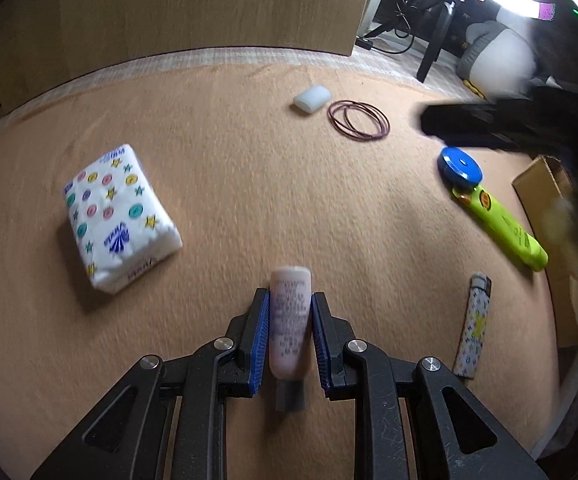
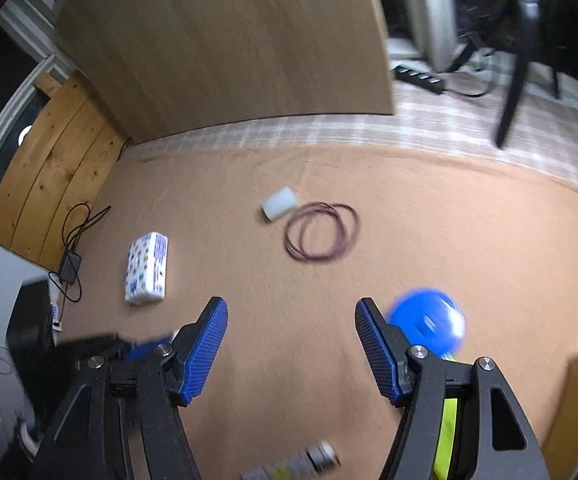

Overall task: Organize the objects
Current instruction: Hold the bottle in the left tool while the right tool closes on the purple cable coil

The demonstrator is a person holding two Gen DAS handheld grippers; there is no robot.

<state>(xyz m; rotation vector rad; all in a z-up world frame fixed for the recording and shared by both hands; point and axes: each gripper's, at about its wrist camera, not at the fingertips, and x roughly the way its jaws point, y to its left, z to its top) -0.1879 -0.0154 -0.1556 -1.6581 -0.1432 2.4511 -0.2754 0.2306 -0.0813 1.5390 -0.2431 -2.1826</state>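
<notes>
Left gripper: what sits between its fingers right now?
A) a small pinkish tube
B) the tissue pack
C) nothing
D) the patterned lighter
A: the left gripper is shut on the small pinkish tube, while the lighter and tissue pack lie on the mat.

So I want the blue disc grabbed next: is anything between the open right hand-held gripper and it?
Nothing visible: the blue disc lies just beside the right hand-held gripper, bare orange mat around it.

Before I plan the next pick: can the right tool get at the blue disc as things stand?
Probably yes. The right tool is open and empty, and the blue disc lies uncovered on the mat just beside its right finger.
</notes>
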